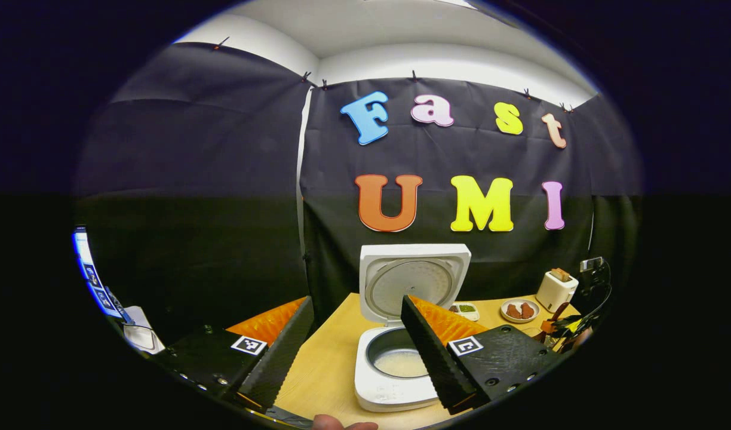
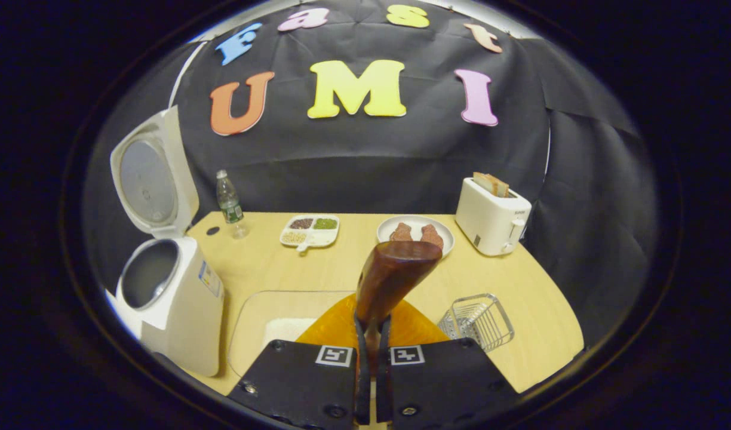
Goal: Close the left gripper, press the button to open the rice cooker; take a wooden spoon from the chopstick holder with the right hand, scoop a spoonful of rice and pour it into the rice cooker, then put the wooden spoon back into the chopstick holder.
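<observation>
Left gripper view: left tool (image 1: 356, 349) fingers wide apart, holding nothing, above surface (image 1: 323, 370). Rice cooker (image 1: 395, 358) between fingers, lid up, rice in pot.

Right gripper view: right tool (image 2: 370, 334) clamped on wooden spoon (image 2: 392, 278), bowl raised over surface middle. Rice cooker at left edge, lid open. Wire chopstick holder (image 2: 478, 320) near right edge. Clear rice container (image 2: 270, 325) beside cooker.
</observation>
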Tool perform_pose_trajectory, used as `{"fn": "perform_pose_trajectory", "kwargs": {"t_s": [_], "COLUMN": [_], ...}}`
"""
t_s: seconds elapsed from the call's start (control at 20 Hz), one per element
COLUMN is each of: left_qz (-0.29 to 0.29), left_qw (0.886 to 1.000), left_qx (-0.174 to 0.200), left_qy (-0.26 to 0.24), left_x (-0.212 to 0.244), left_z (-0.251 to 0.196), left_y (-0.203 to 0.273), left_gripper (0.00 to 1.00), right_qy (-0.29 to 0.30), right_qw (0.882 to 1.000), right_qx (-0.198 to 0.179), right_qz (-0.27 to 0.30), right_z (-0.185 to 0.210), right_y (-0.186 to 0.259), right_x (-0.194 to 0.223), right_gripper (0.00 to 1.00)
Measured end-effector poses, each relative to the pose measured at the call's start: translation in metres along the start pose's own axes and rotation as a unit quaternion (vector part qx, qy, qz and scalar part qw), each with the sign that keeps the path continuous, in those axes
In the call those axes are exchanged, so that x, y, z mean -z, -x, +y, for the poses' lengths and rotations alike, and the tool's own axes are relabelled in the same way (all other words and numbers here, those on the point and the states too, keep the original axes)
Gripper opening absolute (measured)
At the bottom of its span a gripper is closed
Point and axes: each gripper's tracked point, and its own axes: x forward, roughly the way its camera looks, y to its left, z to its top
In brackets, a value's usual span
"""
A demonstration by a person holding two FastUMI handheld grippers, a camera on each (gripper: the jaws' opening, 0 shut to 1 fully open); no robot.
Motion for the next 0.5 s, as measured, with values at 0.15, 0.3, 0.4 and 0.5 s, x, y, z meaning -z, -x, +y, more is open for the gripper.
{"fn": "perform_pose_trajectory", "kwargs": {"t_s": [0.15, 0.3, 0.4, 0.5], "left_qz": [0.014, 0.029, 0.034, 0.036], "left_qw": [1.0, 0.999, 0.999, 0.999], "left_qx": [-0.004, -0.008, -0.01, -0.015], "left_qy": [0.0, 0.013, 0.016, 0.018], "left_x": [0.012, 0.022, 0.027, 0.027], "left_z": [0.01, 0.016, 0.02, 0.024], "left_y": [0.0, 0.0, 0.0, 0.001], "left_gripper": [0.95, 0.95, 0.95, 0.95], "right_qy": [0.062, 0.039, -0.004, -0.046], "right_qw": [0.998, 0.999, 0.999, 0.997], "right_qx": [0.022, -0.015, -0.035, -0.054], "right_qz": [-0.015, -0.002, 0.008, 0.015], "right_z": [0.009, 0.036, 0.052, 0.066], "right_y": [-0.002, -0.004, -0.004, -0.004], "right_x": [0.008, 0.026, 0.032, 0.032], "right_gripper": [0.1, 0.1, 0.1, 0.1]}}
